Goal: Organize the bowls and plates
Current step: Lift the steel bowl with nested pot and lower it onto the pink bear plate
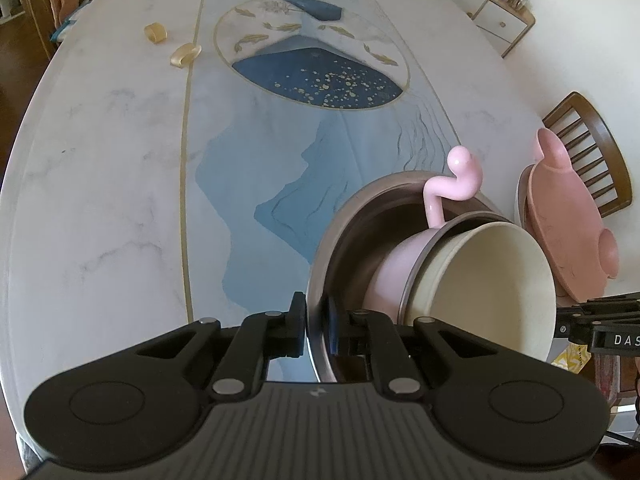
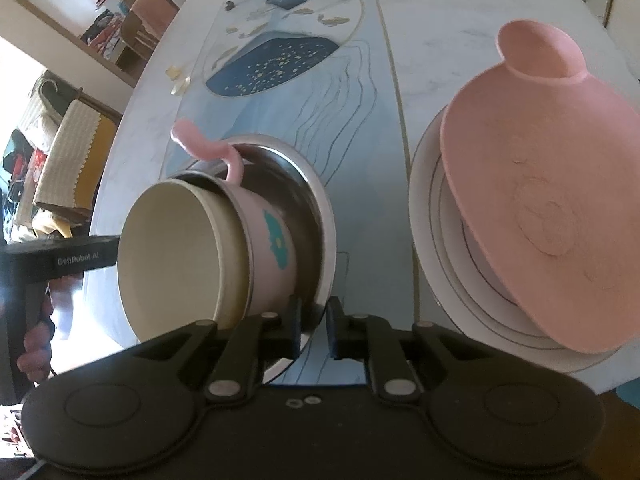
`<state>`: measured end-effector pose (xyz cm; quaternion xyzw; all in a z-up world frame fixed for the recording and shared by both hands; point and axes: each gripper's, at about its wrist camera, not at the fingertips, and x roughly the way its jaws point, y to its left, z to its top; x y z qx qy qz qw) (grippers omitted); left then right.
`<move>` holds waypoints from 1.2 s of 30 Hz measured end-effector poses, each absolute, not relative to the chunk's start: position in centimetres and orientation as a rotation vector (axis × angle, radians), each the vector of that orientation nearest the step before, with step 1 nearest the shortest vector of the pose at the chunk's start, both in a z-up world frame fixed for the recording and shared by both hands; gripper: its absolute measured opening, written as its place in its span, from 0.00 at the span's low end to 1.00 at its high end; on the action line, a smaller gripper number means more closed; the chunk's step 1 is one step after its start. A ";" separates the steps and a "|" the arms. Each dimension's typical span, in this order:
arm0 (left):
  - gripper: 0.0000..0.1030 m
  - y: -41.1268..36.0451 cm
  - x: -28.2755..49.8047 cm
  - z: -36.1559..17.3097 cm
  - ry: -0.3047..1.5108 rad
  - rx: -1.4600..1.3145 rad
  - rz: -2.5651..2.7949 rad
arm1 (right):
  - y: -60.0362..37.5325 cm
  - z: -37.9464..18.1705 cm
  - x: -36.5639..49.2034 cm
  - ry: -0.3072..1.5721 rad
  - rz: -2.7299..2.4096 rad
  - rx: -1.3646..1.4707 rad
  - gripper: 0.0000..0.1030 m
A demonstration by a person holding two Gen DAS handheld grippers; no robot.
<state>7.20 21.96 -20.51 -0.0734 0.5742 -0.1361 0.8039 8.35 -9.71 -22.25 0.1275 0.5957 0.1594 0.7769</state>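
Note:
A steel bowl (image 1: pixel 340 232) is held tilted above the table, with a pink handled cup (image 1: pixel 396 268) nested in it and a cream bowl (image 1: pixel 492 280) nested in the cup. My left gripper (image 1: pixel 316 328) is shut on the steel bowl's rim. My right gripper (image 2: pixel 314 324) is shut on the opposite rim of the steel bowl (image 2: pixel 316 208); the pink cup (image 2: pixel 268 232) and cream bowl (image 2: pixel 172 256) show there too. A pink pig-shaped plate (image 2: pixel 540 184) lies on a stack of white plates (image 2: pixel 428 216) to the right.
The long marble table (image 1: pixel 120 160) carries a blue painted pattern. Two amber rings (image 1: pixel 184 54) lie at its far left. A wooden chair (image 1: pixel 592 148) stands at the right edge, by the pink plate (image 1: pixel 568 224). A sideboard (image 1: pixel 492 12) stands behind.

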 end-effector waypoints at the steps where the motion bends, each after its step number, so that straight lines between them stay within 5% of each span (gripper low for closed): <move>1: 0.09 21.9 7.2 -20.3 1.228 -0.157 -0.291 | -9.8 -22.1 8.3 1.292 0.341 0.278 0.12; 26: 0.09 13.3 9.3 -13.5 1.200 -0.067 -0.376 | -17.2 -16.5 7.8 1.217 0.206 0.395 0.09; 27: 0.00 12.7 9.6 -13.4 1.200 -0.086 -0.410 | -17.8 -16.4 7.9 1.208 0.198 0.403 0.08; 30: 0.00 9.9 10.4 -12.9 1.168 -0.112 -0.493 | -18.7 -16.1 8.2 1.181 0.199 0.408 0.04; 36: 0.00 7.4 12.4 -15.8 1.085 -0.099 -0.389 | -17.9 -18.3 11.1 1.200 0.220 0.365 0.05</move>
